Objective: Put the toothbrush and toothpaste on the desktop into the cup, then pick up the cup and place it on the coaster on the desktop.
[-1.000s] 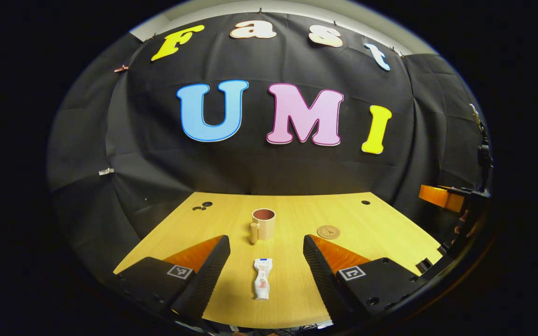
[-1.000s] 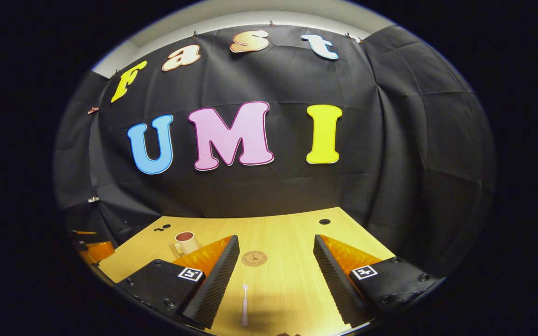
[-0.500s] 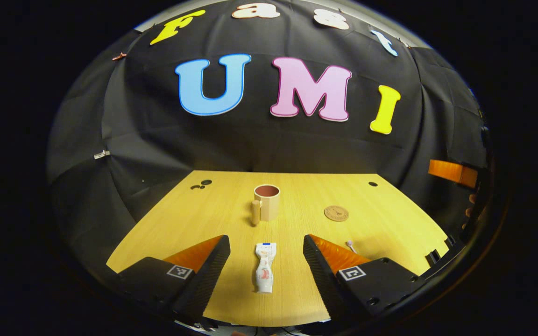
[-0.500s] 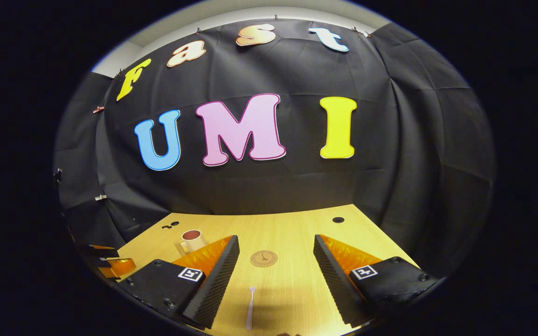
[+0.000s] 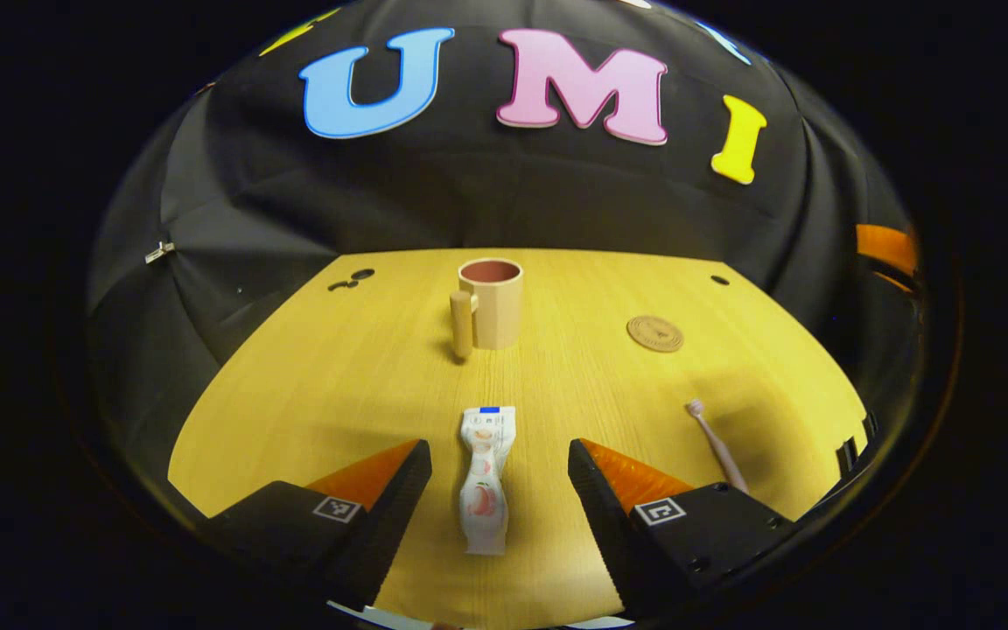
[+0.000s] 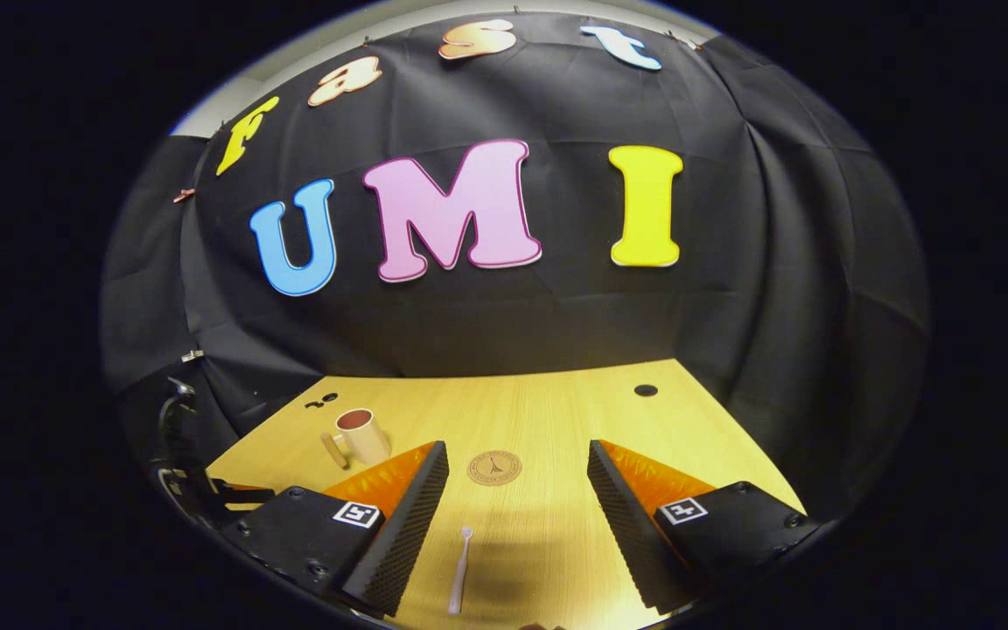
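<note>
A white toothpaste tube (image 5: 484,477) lies on the wooden desktop (image 5: 346,385), lengthwise between the open fingers of my left gripper (image 5: 499,490), which hovers above it. Farther back stands a tan cup (image 5: 491,302) with its handle to the left, upright and empty. A round brown coaster (image 5: 654,333) lies to its right. A pink toothbrush (image 5: 714,442) lies at the right, head pointing away. In the right gripper view the toothbrush (image 6: 460,569) lies between the open fingers of my right gripper (image 6: 517,516), with the coaster (image 6: 494,467) just beyond and the cup (image 6: 360,435) at the left.
Small round holes (image 5: 719,280) mark the desktop's back corners. Black cloth walls close the booth behind and at both sides. An orange part of the right gripper (image 5: 887,248) shows at the right edge of the left gripper view.
The left gripper has tilted down and moved forward over the toothpaste, so the cup and toothbrush show larger. The right gripper has tipped down slightly above the toothbrush. Both stay open.
</note>
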